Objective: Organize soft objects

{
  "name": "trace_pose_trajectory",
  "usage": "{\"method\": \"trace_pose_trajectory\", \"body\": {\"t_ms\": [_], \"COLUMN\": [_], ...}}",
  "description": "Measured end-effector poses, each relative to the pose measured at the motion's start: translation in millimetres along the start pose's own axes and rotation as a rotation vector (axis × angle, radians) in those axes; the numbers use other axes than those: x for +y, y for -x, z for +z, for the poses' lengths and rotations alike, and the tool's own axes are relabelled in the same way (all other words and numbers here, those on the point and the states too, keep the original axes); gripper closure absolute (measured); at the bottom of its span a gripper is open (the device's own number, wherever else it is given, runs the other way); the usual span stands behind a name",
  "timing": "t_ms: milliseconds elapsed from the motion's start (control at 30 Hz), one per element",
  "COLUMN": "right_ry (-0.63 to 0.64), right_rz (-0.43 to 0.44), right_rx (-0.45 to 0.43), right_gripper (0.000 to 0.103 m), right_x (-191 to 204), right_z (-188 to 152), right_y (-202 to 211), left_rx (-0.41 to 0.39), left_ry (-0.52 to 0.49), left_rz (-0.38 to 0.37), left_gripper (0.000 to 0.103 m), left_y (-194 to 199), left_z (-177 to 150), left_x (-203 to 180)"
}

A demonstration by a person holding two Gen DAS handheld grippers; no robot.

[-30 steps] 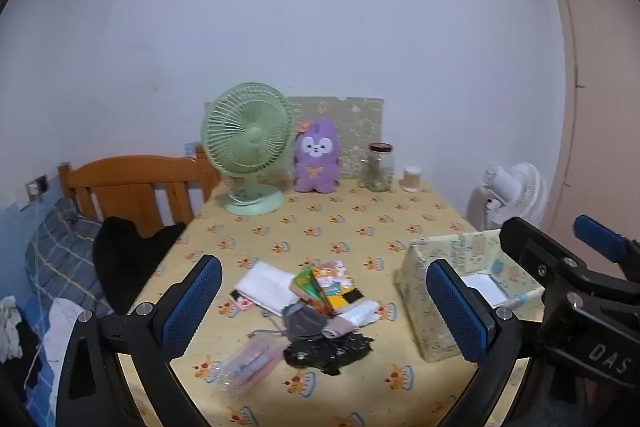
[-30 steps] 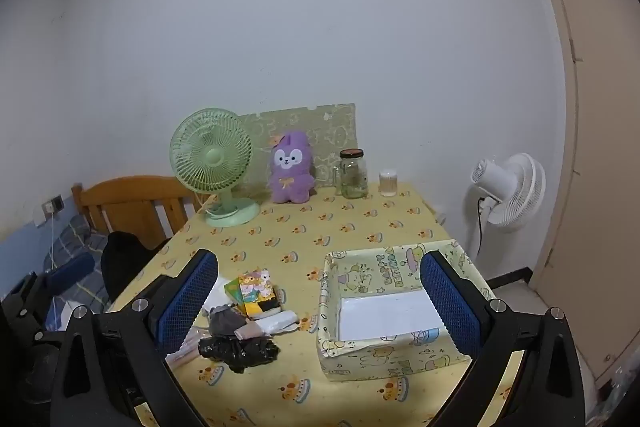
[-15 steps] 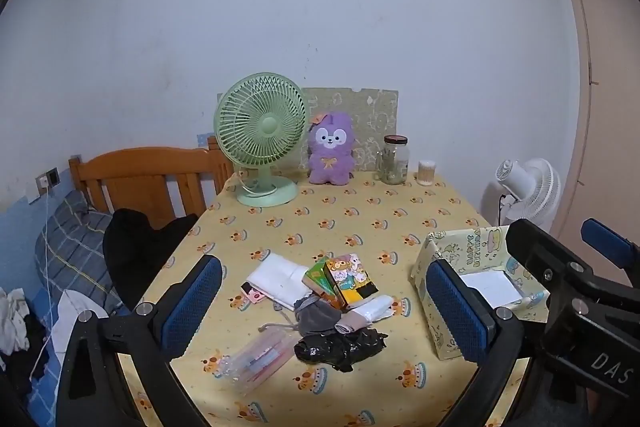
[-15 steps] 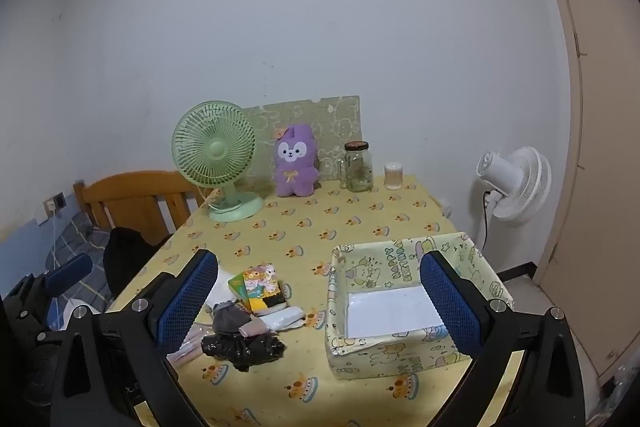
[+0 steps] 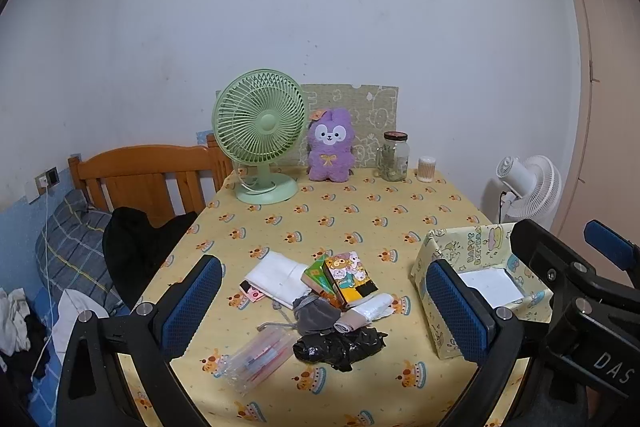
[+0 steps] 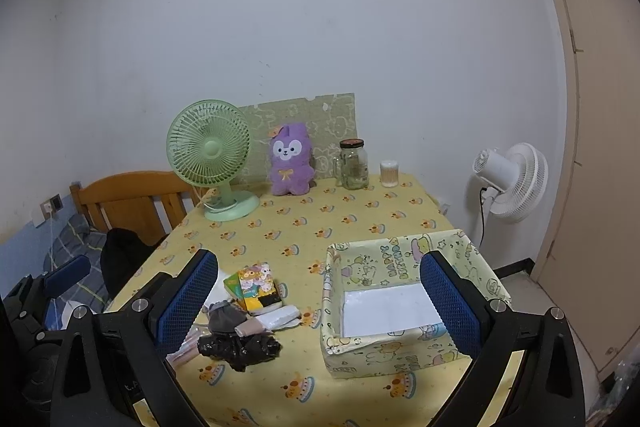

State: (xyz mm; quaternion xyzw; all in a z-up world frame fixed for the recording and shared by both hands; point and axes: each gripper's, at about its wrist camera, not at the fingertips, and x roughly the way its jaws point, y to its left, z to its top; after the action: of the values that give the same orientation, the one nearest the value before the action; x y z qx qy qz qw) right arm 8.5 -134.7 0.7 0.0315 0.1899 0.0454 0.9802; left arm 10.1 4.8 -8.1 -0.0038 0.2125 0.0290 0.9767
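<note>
A heap of soft things lies near the front of the yellow table: a crumpled black bag [image 5: 340,345] [image 6: 239,347], a grey pouch [image 5: 316,315] [image 6: 226,319], a white folded cloth [image 5: 280,277], colourful tissue packs [image 5: 348,277] [image 6: 256,285] and a clear packet [image 5: 256,357]. To their right stands an open patterned box [image 5: 476,255] [image 6: 368,351], holding only a white sheet. My left gripper [image 5: 324,311] hangs open above the heap, holding nothing. My right gripper [image 6: 320,303] is open over the gap between heap and box. A purple plush [image 5: 331,147] [image 6: 290,161] sits at the back.
At the table's back stand a green desk fan [image 5: 260,139] [image 6: 212,155], a glass jar [image 5: 394,157] [image 6: 354,165] and a small cup [image 6: 389,173]. A wooden chair [image 5: 148,179] with dark clothes is left. A white floor fan [image 6: 508,183] stands right, by a door.
Both grippers have pulled back and risen a little, so the table items look smaller and farther. Nothing on the table has moved; both stay open.
</note>
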Motion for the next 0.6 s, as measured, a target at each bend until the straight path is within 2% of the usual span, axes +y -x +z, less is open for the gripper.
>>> {"method": "trace_pose_trajectory", "body": {"t_ms": [600], "right_ry": [0.022], "right_rz": [-0.017], "right_rx": [-0.001], "right_gripper": [0.001], "right_x": [-0.2], "right_z": [1.1], "right_y": [0.0], "left_rx": [0.0], "left_ry": [-0.022], "left_rz": [-0.003], "left_gripper": [0.0], "left_y": [0.0], "left_z": [-0.1], "left_x": [-7.2]}}
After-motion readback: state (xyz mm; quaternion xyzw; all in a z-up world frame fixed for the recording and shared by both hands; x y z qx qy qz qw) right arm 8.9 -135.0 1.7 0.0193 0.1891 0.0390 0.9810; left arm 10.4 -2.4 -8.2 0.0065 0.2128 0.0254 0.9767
